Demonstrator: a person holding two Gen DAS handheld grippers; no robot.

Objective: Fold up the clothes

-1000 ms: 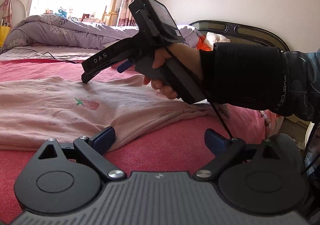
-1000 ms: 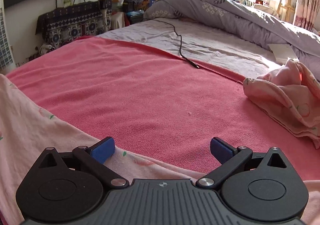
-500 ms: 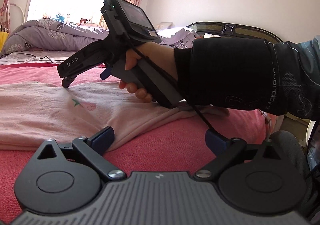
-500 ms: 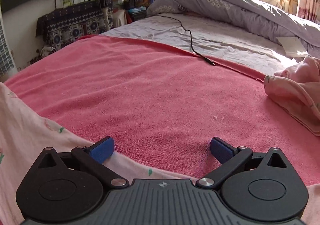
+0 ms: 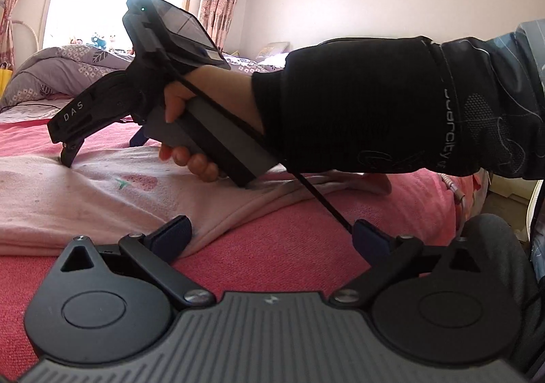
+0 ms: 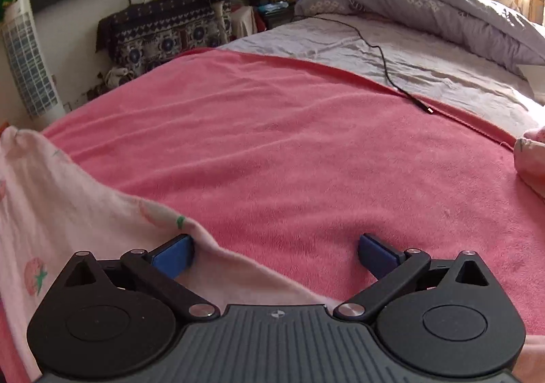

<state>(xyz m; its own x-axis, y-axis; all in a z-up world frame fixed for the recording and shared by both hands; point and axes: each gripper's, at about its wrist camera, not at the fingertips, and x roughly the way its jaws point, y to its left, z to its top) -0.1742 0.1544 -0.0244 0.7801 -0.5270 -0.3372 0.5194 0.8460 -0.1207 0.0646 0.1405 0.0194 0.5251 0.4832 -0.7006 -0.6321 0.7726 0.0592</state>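
Spreading wide over the edge of a pink garment [image 6: 68,199], the right gripper [image 6: 276,251] has its fingers open, and nothing is pinched between them. The left blue pad [image 6: 173,255] touches the cloth's hem, while the right pad hangs over bare red blanket [image 6: 289,144]. In the left wrist view the same gripper [image 5: 102,148] dips one black fingertip onto the garment [image 5: 85,192], held by a hand [image 5: 204,110] in a dark sleeve [image 5: 357,103].

The left gripper [image 5: 272,238] is open too and holds nothing. Its left pad sits just beside the garment's near edge, and its right pad is above the blanket [image 5: 289,240].

The garment, printed with strawberries, lies mostly flat on the bed with some wrinkles. One corner trails toward the sleeve. Whether the thick near edge is already a fold I cannot tell.

A second pink piece [image 6: 531,161] lies crumpled at the far right of the blanket, well apart from the first. Beyond it are a grey sheet, a black cable [image 6: 391,76] and a grey quilt [image 6: 425,1].

Folding looks to be at an early stage. No finished, squared stack shows anywhere. Both grippers seem to be lining up on an edge, so the grasp, the folds, and the whole second piece are likely still left.
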